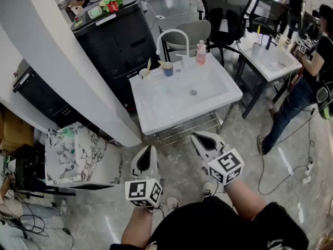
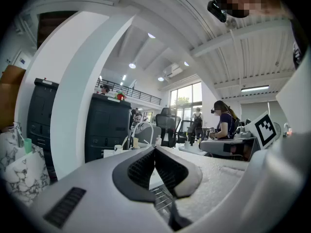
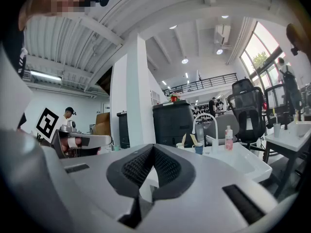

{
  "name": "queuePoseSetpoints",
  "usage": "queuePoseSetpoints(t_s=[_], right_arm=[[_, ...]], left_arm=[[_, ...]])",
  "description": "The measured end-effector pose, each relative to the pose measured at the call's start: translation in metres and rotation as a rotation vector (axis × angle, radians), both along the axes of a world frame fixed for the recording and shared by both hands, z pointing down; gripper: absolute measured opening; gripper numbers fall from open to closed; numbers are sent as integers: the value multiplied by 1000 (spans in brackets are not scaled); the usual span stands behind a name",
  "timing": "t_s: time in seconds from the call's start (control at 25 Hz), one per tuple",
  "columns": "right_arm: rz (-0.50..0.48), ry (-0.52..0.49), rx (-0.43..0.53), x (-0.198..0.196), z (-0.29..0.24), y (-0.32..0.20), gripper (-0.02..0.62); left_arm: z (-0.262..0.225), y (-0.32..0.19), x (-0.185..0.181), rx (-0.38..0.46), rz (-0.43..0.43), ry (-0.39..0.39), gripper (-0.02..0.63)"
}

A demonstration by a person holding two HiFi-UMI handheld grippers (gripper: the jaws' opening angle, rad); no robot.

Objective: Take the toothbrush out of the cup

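Observation:
A blue cup (image 1: 167,70) with a pale toothbrush (image 1: 163,64) in it stands on the back rim of the white sink (image 1: 156,116), beside the faucet (image 1: 171,35). To its left is a small white cup (image 1: 144,73) with another stick-like brush. Both grippers hang in front of the sink, short of its near edge. My left gripper (image 1: 151,148) is shut and empty, its pads meeting in its own view (image 2: 155,150). My right gripper (image 1: 199,136) is shut and empty too (image 3: 153,148). The right gripper view shows the blue cup (image 3: 198,149) far ahead.
A pink bottle (image 1: 200,52) stands right of the faucet. A white column (image 1: 62,61) and a black cabinet (image 1: 112,40) rise to the left, office chairs (image 1: 223,9) behind. A second sink table (image 1: 268,61) and a person (image 1: 307,82) are at the right.

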State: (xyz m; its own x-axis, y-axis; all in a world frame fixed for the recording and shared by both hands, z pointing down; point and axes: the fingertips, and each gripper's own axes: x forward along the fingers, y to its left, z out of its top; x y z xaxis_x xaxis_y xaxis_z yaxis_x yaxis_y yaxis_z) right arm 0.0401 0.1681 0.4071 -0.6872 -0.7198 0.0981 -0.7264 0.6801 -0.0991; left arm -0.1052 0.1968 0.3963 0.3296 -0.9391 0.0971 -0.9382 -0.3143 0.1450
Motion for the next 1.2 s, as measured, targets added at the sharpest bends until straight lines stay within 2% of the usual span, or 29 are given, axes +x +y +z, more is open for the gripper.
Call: queuePoseSetpoints(t_s=[0.6, 0.88, 1.12, 1.16, 1.2], right_arm=[[9, -13, 17, 6, -2, -7, 0], [-11, -27, 41, 18, -8, -15, 3], [-51, -48, 61, 35, -17, -25, 75], [-57, -50, 66, 39, -19, -27, 96], [-63, -51, 72, 42, -21, -29, 125]], left_arm=[[-2, -4, 0, 17, -20, -3, 5], [-6, -10, 14, 40, -18, -17, 6], [-9, -18, 38, 49, -26, -36, 8], [-11, -20, 43, 53, -27, -35, 27], [-12, -21, 48, 58, -26, -33, 79]])
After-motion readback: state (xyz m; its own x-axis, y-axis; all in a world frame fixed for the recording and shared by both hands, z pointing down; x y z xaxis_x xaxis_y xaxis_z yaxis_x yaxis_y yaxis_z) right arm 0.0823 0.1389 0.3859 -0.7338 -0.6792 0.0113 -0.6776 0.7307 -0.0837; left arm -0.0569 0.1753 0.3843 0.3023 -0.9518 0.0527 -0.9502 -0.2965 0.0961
